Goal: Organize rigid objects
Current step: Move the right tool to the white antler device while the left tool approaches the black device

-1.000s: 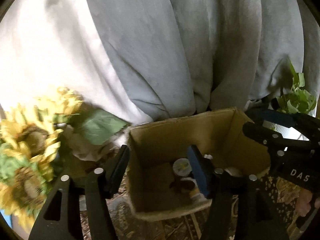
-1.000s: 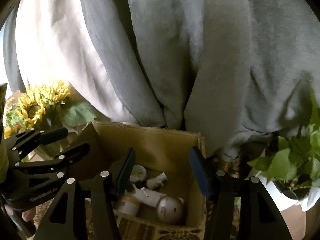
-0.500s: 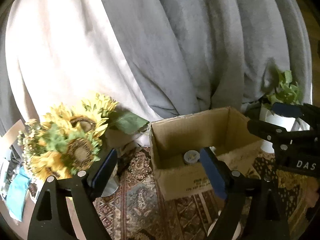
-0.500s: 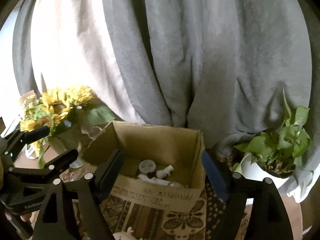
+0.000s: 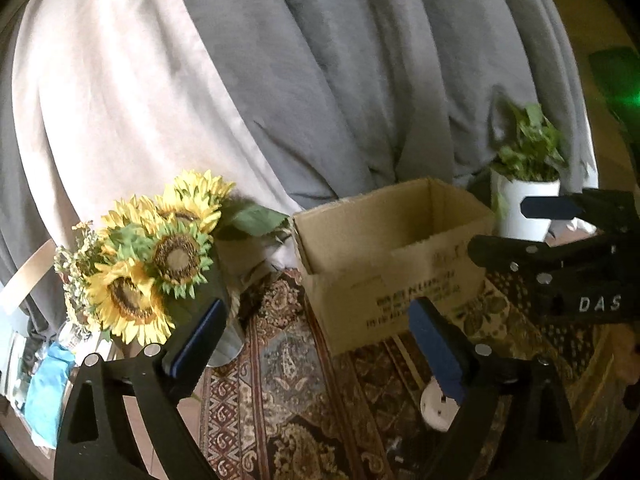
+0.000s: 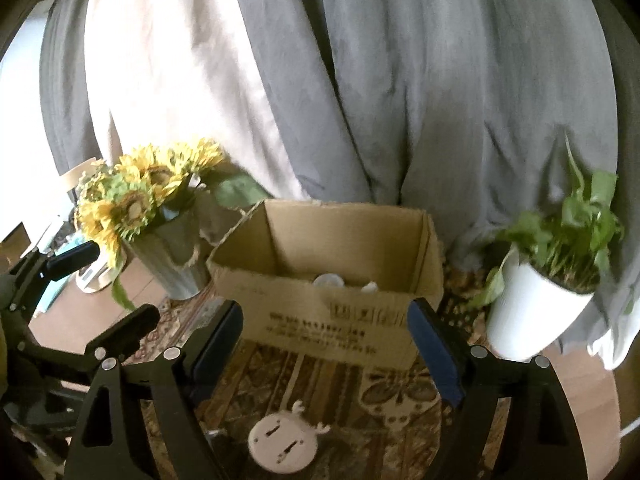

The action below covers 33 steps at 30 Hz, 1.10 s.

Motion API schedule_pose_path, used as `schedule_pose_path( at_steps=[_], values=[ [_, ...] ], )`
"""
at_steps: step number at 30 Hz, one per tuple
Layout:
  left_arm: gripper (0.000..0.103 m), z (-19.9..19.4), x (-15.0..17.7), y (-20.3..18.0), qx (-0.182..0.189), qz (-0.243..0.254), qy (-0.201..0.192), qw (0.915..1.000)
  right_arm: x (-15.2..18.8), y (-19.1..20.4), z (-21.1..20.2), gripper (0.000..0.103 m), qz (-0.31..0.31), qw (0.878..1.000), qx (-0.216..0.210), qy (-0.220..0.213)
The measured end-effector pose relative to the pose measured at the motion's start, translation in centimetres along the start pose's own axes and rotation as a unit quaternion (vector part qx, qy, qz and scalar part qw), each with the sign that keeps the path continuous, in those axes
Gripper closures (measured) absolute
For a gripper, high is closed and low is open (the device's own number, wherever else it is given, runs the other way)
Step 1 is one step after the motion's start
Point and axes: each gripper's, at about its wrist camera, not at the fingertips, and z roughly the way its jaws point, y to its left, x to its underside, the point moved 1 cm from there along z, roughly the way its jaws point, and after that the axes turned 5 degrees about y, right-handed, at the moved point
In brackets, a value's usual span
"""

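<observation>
**Surfaces and finishes**

The box is matt brown corrugated cardboard with printed lettering. A woven patterned rug covers the floor. The round disc looks smooth white plastic. Grey curtain cloth hangs matt and soft. The plant pot is glossy white.

The cardboard box stands on the rug, with the curtain behind it. The sunflower vase is to its left, the potted plant to its right. In front lies a round disc (on the rug), apart from the box.
</observation>
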Motion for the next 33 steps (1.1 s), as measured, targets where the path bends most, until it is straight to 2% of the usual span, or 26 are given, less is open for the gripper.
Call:
schedule_pose_path(
  at_steps=[12, 19, 33],
  values=[
    [0.007, -0.1, 3.8, -2.0, 0.041, 0.056, 0.038, 0.9969, 4.2, 1.2, 0.4, 0.015, 0.003, 0.999, -0.024, 0.047],
    [0.007, 0.2, 6.1, -3.3, 0.079, 0.081, 0.069, 0.9912, 6.0, 1.8, 1.2, 0.015, -0.008, 0.996, -0.038, 0.081],
    [0.007, 1.3, 8.9, -5.3, 0.140, 0.128, 0.100, 0.9767, 9.0, 2.7, 3.0, 0.015, -0.033, 0.990, -0.045, 0.128]
  ],
)
